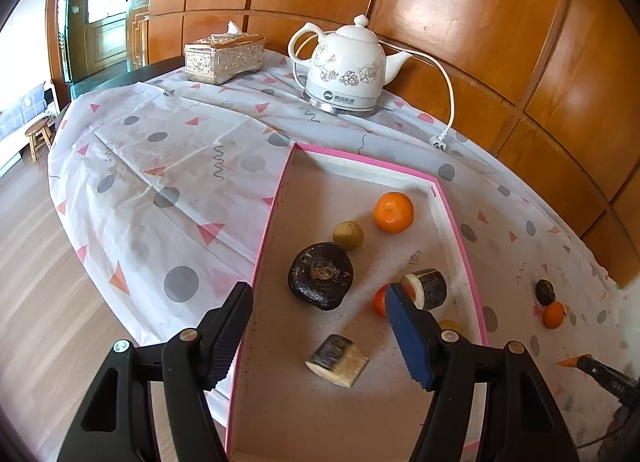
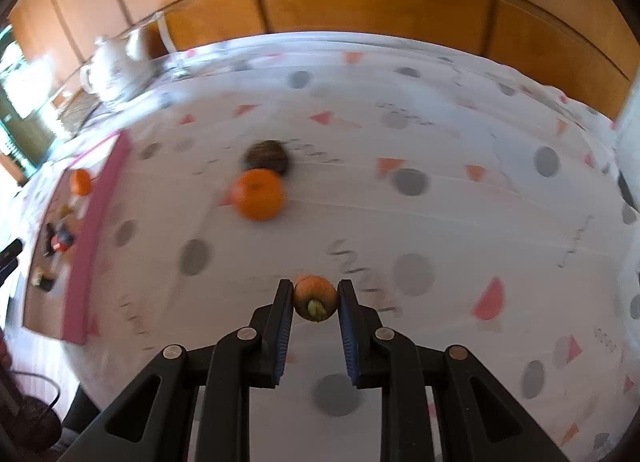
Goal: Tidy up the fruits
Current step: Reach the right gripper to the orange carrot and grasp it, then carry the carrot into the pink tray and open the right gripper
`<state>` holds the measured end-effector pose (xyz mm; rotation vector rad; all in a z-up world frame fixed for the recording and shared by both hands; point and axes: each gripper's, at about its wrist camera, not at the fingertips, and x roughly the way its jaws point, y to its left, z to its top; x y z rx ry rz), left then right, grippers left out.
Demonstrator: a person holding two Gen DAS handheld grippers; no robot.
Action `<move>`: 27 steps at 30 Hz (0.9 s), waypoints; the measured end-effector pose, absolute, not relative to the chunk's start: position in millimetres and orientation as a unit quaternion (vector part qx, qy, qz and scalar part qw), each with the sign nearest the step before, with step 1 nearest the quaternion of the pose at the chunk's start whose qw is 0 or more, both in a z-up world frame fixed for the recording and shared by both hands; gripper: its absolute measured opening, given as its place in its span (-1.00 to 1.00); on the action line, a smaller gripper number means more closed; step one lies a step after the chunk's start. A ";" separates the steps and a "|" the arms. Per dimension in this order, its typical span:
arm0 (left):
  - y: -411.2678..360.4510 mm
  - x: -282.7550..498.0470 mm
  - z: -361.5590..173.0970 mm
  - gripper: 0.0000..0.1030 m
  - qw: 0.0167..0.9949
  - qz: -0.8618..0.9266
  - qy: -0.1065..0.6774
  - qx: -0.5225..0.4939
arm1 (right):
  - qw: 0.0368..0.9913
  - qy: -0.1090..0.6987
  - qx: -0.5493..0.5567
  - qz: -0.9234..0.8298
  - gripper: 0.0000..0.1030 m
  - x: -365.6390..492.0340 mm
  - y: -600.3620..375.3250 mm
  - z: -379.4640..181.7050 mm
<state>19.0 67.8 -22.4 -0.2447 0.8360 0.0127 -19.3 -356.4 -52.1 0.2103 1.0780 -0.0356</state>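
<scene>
**Carrot in the grip, tray waiting**

Left gripper (image 1: 320, 326) hangs wide apart and empty over the near end of the pink tray (image 1: 266, 229). Beneath it lie a pale-cut chunk (image 1: 338, 360), a big dark fruit (image 1: 321, 276), a yellowish ball (image 1: 348, 235), an orange (image 1: 393, 212) and a dark stub (image 1: 428, 289) by the right fingertip. Out on the cloth (image 1: 160, 149), well apart from the tray, a small dark fruit (image 1: 545, 292) touches a small orange (image 1: 553, 314). Kettle (image 1: 344, 73) and tissue box (image 1: 224, 57) stand at the back.

From the right wrist, blurred: the right gripper (image 2: 316, 298) is clamped on a small carrot (image 2: 315, 298), stem end toward the lens. Ahead, an orange (image 2: 259, 194) touches a dark fruit (image 2: 267, 157); the tray (image 2: 98, 238) sits far left.

I'd judge this a carry: the carrot needs swinging left over the rim, then letting go in a bare patch.
</scene>
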 end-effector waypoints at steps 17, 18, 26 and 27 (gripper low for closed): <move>78.3 20.5 -24.2 0.37 0.904 0.015 0.407 -0.130 | 0.849 0.500 0.056 0.163 -0.59 3.6 -230.0 -27.9; 80.7 21.2 -23.9 0.37 0.904 0.017 0.407 -0.133 | 0.847 0.500 0.054 0.170 -0.64 5.3 -223.8 -27.0; 107.0 23.9 -22.8 0.38 0.901 0.047 0.401 -0.157 | 0.838 0.492 0.022 0.234 -0.71 17.6 -164.4 -18.6; 107.7 24.2 -23.3 0.38 0.901 0.048 0.402 -0.158 | 0.836 0.493 0.019 0.239 -0.73 19.9 -158.1 -19.8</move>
